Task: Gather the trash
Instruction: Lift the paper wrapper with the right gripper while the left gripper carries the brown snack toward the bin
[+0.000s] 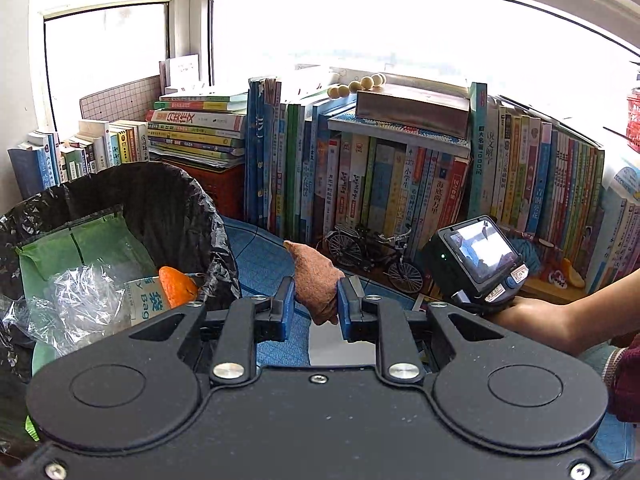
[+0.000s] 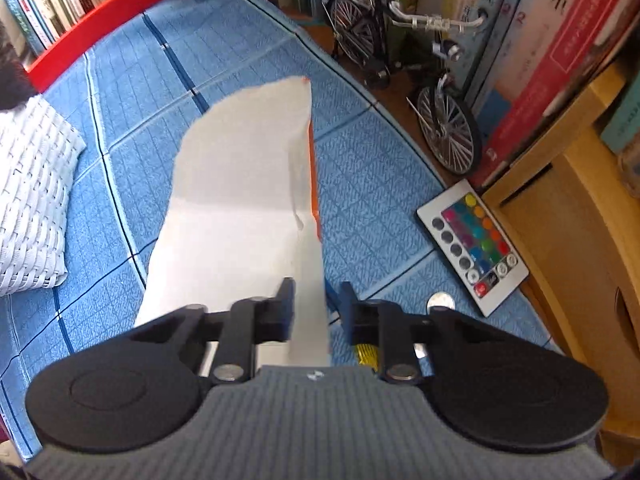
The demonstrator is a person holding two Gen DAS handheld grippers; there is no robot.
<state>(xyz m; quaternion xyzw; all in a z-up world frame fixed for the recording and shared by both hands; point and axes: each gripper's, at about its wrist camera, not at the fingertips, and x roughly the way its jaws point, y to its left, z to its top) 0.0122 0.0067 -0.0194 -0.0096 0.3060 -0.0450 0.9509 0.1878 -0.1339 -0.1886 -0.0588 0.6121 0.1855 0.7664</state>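
My left gripper (image 1: 316,300) is shut on a fuzzy brown scrap (image 1: 316,276), held up in the air just right of the black-lined trash bin (image 1: 168,200). Inside the bin lie a green bag (image 1: 80,240), crinkled clear plastic (image 1: 84,300) and an orange peel (image 1: 176,286). In the right wrist view my right gripper (image 2: 314,304) points steeply down at the blue mat (image 2: 380,168). Its jaws stand narrow around a raised fold of a white paper sheet (image 2: 248,184) with an orange edge. The sheet runs away from the fingers across the mat.
A model bicycle (image 2: 400,60) and rows of books (image 1: 400,184) line the far side. A remote with coloured buttons (image 2: 474,240) and a coin (image 2: 440,302) lie right of the paper. A white woven mat (image 2: 32,200) sits left. A person's forearm (image 1: 560,316) enters from the right.
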